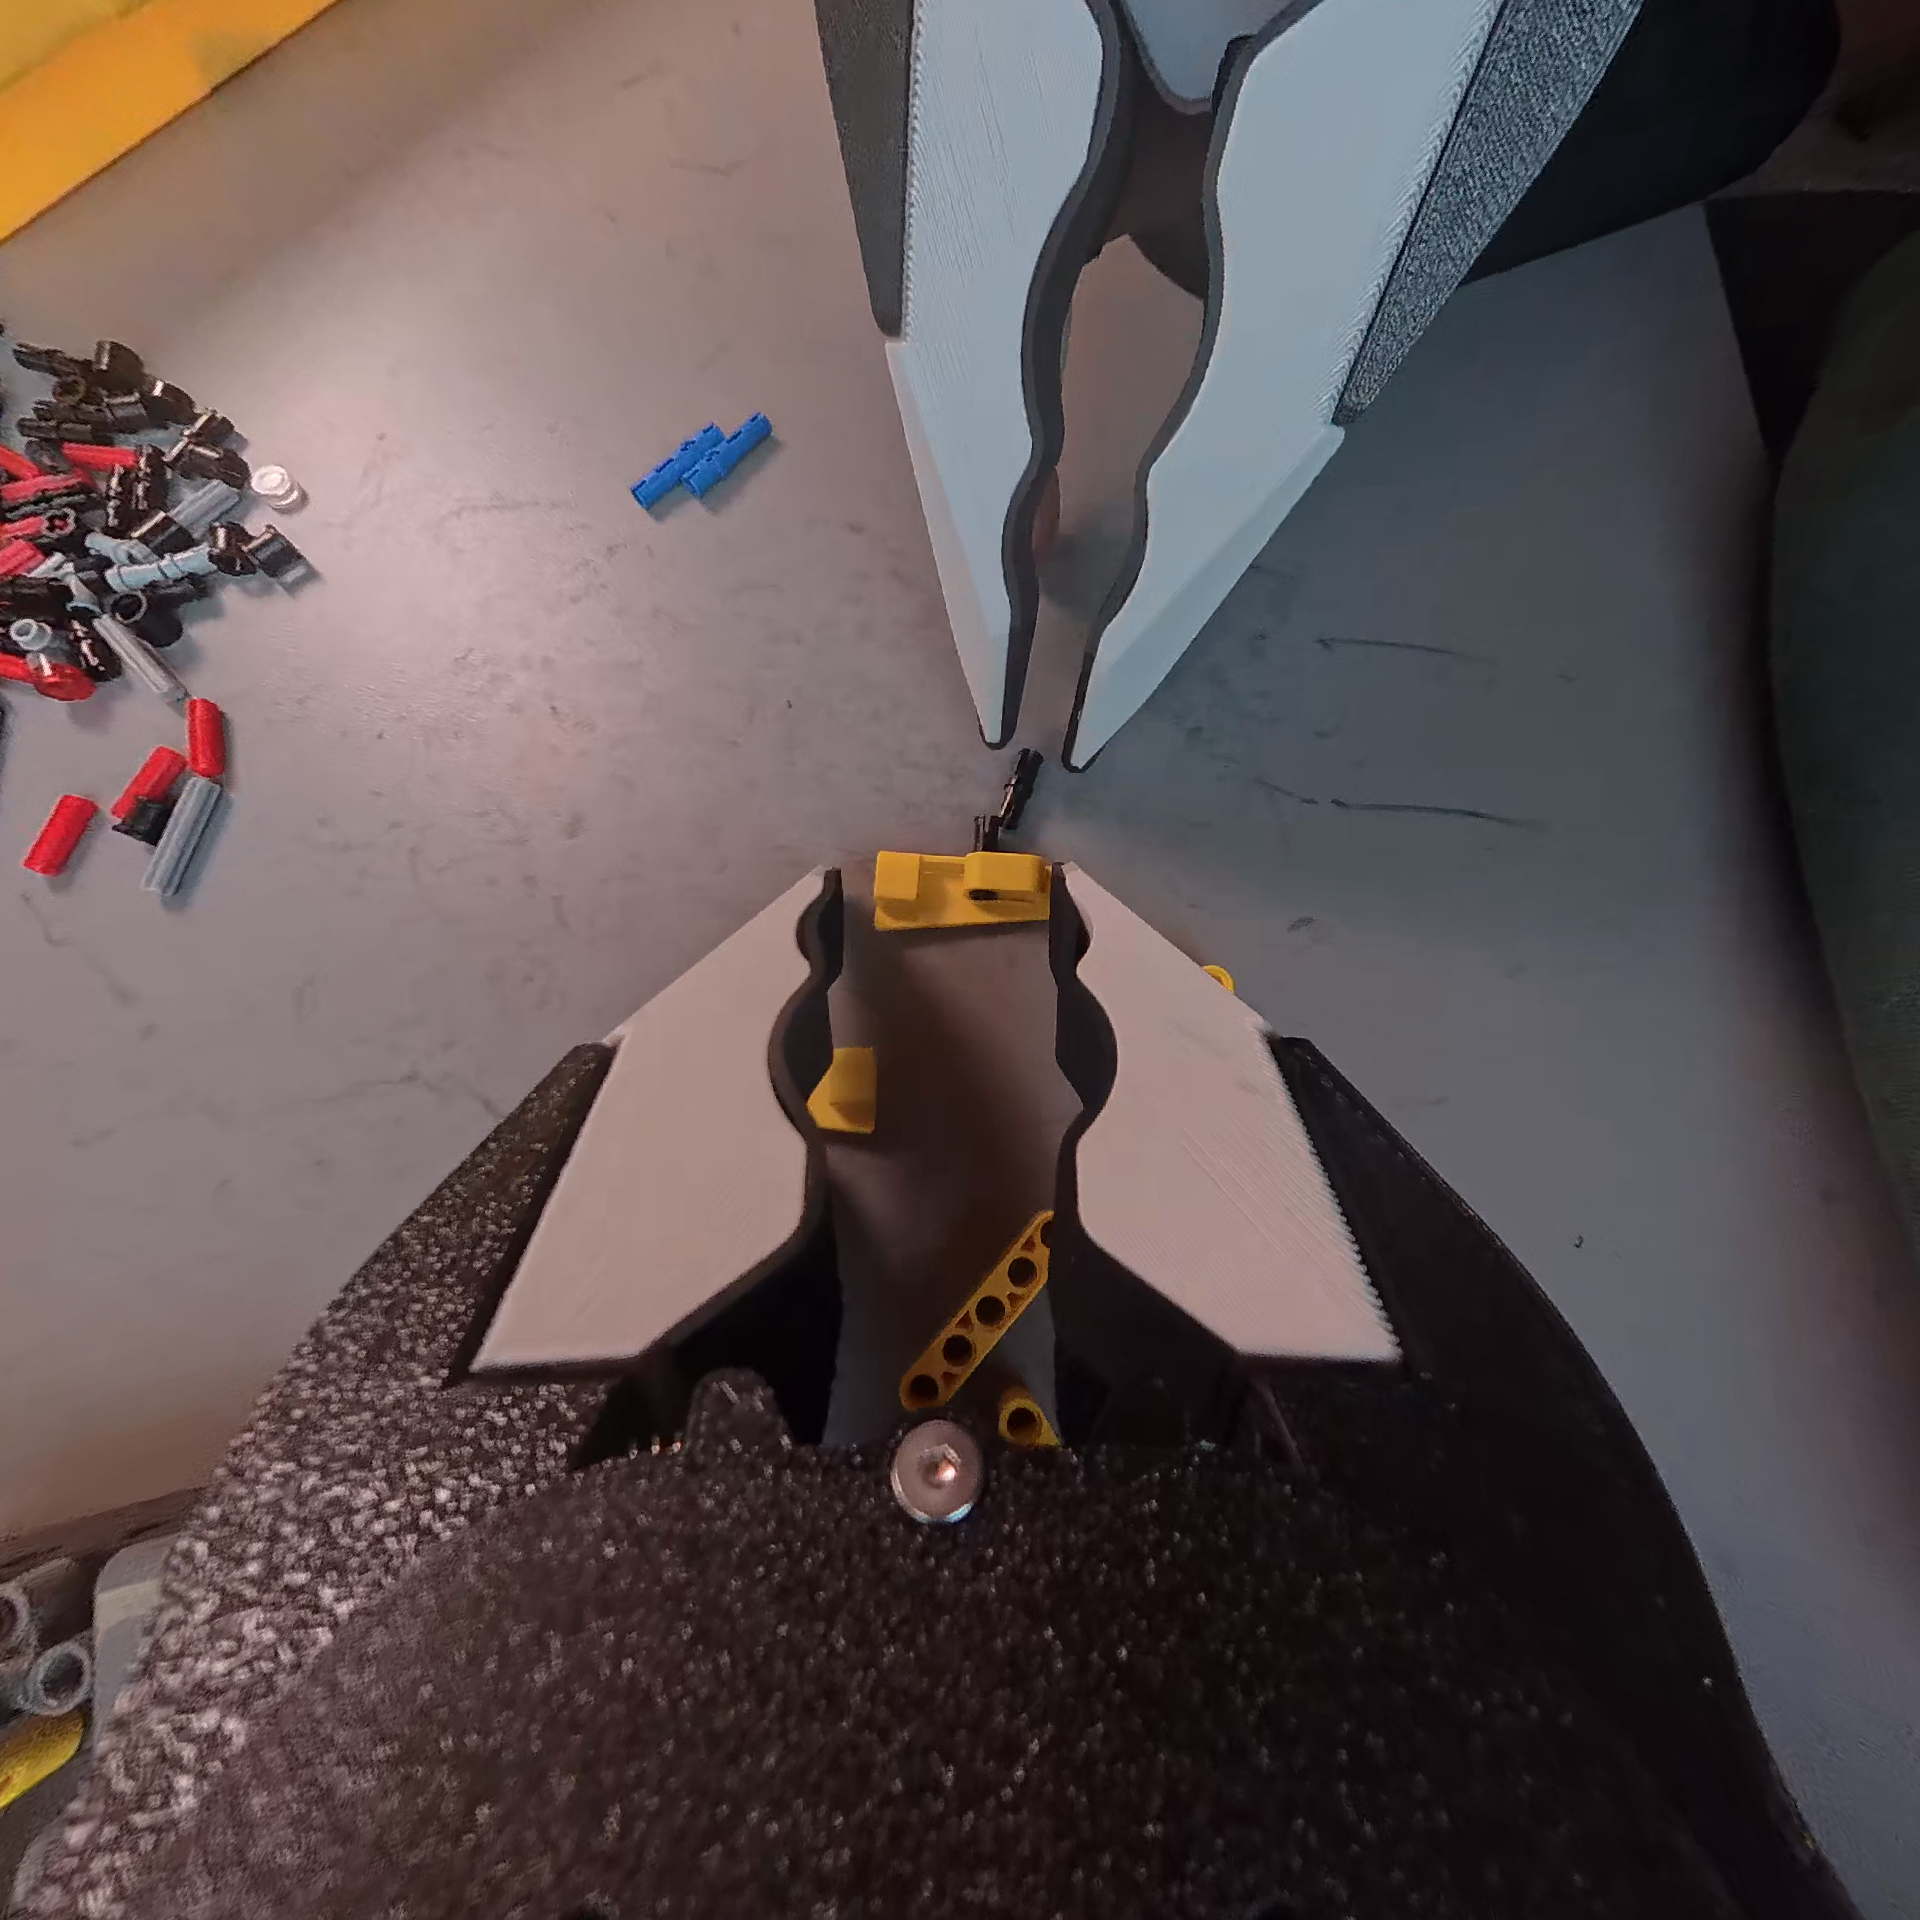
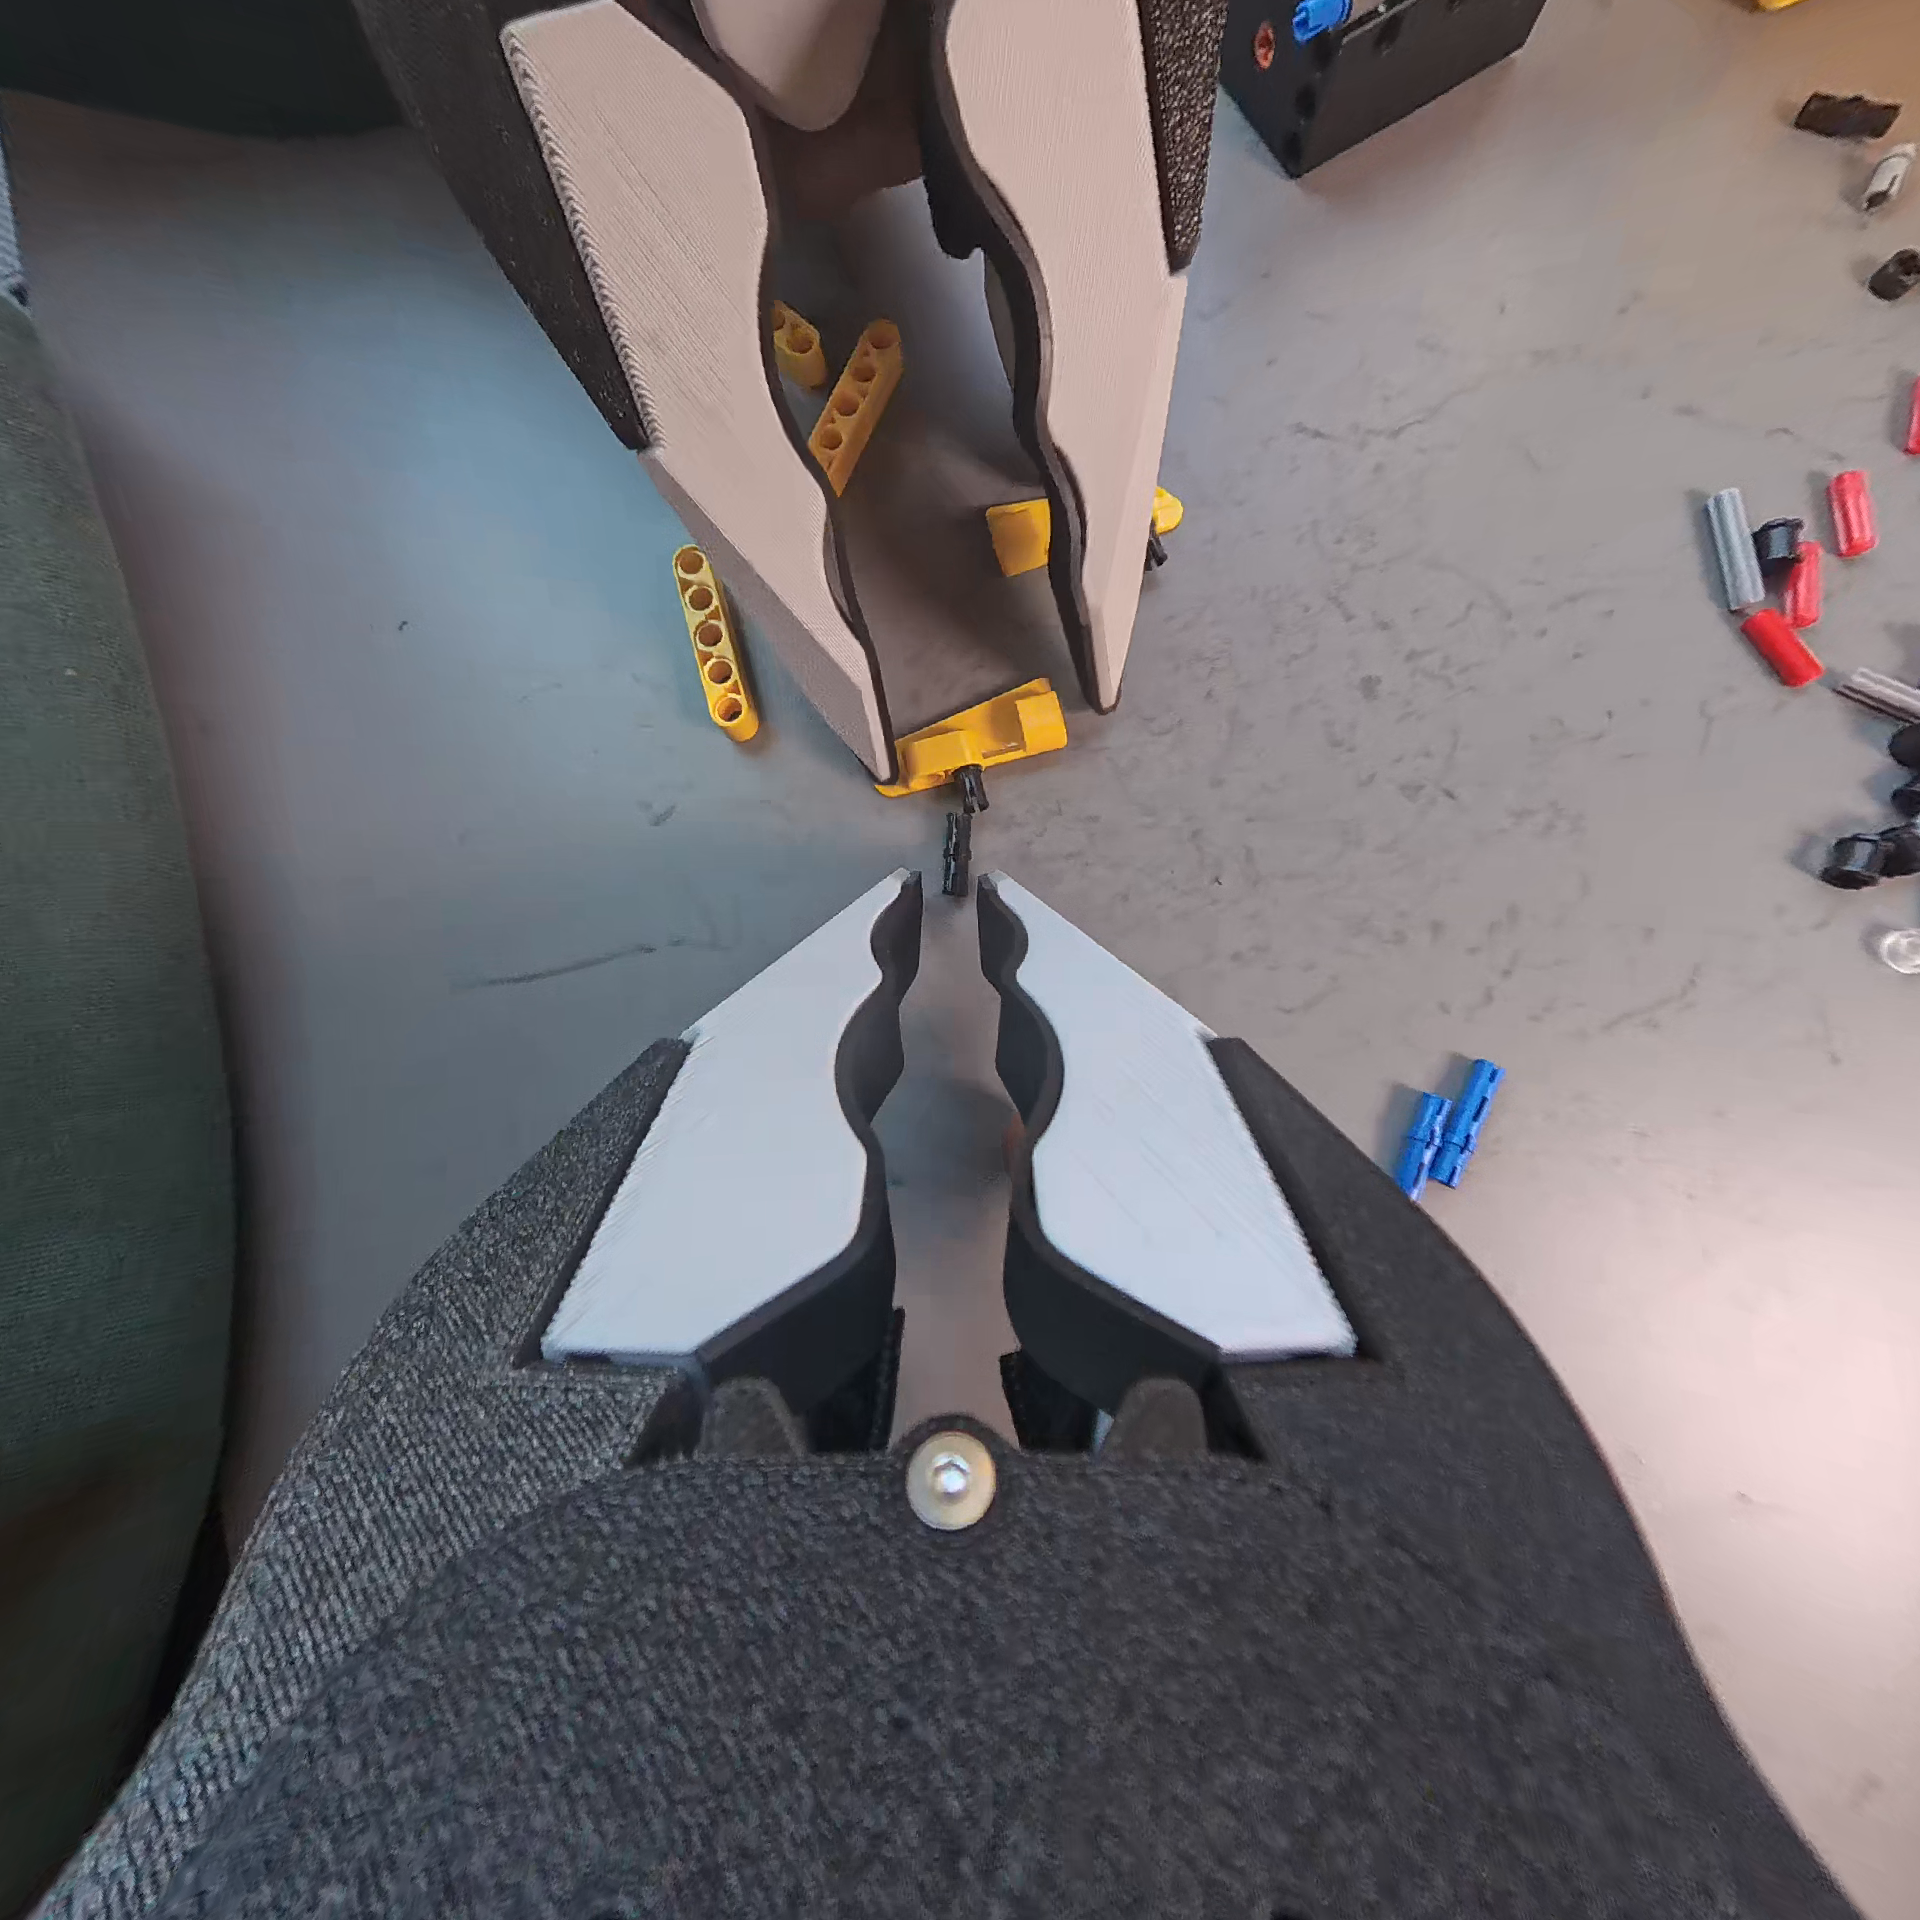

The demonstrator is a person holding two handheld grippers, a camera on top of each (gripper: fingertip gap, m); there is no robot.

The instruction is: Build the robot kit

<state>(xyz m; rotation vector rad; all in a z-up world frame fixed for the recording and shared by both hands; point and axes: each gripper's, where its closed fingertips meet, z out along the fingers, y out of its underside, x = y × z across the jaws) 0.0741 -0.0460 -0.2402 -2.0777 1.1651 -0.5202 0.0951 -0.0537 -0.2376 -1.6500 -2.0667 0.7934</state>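
My left gripper [image 1: 951, 873] is shut on a yellow building-set piece [image 1: 935, 894], held across its width at the fingertips. A short black pin [image 1: 987, 826] sticks out of that piece's front edge. My right gripper [image 2: 951, 883] faces it tip to tip, its jaws nearly together on a second black pin [image 2: 954, 847]. This pin points at the pin in the yellow piece [image 2: 987, 738], end to end and slightly offset. The right gripper [image 1: 1039, 753] shows from above in the left wrist view. The left gripper [image 2: 987, 727] shows at the top of the right wrist view.
Grey table [image 1: 520, 935]. Two blue pins [image 2: 1449, 1127] lie to the side. A pile of red, black and grey pins [image 1: 114, 540] lies further out. Yellow holed beams [image 2: 715, 644] lie under and beside the left gripper. A black box [image 2: 1382, 73] stands behind. Dark green fabric [image 2: 83, 831] borders the table. My left and right fingertips are right by each other.
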